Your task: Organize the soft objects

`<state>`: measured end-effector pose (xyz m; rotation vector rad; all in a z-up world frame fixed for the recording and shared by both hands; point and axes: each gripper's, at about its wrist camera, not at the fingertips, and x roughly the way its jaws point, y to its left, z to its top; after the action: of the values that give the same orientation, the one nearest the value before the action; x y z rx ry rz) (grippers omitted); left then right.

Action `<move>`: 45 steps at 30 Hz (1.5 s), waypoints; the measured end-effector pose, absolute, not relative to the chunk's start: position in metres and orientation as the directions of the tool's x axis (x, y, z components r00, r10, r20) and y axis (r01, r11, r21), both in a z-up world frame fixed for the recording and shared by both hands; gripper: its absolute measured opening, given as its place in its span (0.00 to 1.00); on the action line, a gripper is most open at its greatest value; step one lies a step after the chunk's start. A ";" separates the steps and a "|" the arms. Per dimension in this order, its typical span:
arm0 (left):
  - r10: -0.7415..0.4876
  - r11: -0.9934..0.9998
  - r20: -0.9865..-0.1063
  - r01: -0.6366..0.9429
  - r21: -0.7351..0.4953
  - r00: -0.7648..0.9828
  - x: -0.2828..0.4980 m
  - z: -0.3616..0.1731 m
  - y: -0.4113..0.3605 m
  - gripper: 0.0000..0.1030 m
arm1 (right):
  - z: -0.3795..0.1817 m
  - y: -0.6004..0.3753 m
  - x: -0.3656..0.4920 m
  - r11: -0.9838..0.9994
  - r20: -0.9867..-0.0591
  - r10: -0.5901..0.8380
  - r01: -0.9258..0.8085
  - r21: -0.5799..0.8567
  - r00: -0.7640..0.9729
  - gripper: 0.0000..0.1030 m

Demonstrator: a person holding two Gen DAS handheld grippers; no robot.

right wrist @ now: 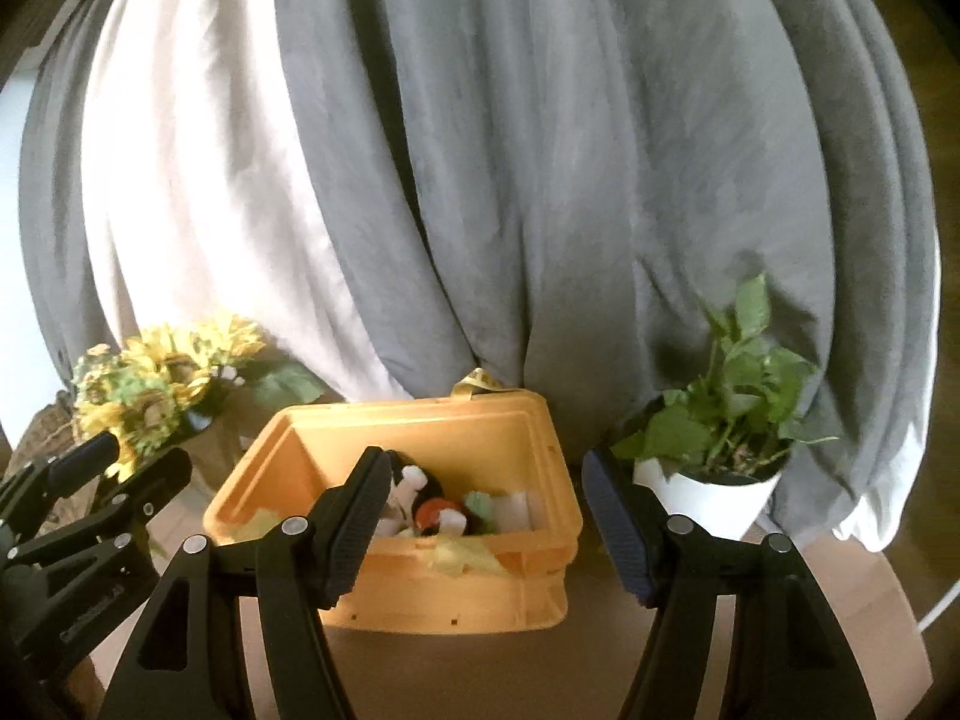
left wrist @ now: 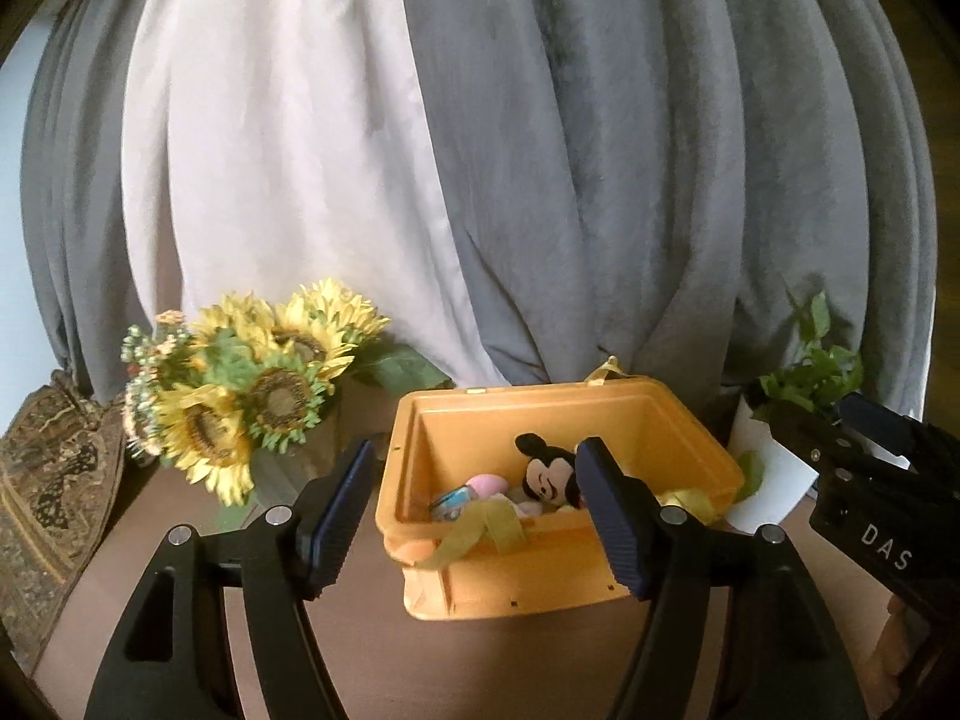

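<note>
While my left tool (left wrist: 474, 513) and right tool (right wrist: 480, 519) both stand released with nothing between their fingers, I see the orange bin (left wrist: 558, 576) on the bench (left wrist: 240, 630), long axis left to right. Inside, the mouse plush (left wrist: 546, 471) lies face toward me, beside a pink toy (left wrist: 486, 486).

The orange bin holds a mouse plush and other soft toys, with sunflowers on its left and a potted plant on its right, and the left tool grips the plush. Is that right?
Not quite. The left wrist view shows the left tool open and empty; the mouse plush lies inside the orange bin. Sunflowers and potted plant are as stated.
</note>
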<state>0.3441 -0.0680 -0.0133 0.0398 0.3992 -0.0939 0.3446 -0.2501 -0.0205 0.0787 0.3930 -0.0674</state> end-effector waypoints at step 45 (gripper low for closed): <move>-0.105 0.992 -0.283 0.122 0.042 0.953 0.066 0.028 0.019 1.00 | 0.015 -0.170 0.048 0.977 -0.298 -0.179 0.206 0.062 0.938 0.84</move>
<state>0.0661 0.0187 0.0278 0.0589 0.2842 -0.1151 0.0477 -0.1702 0.0152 0.0927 0.2955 -0.1969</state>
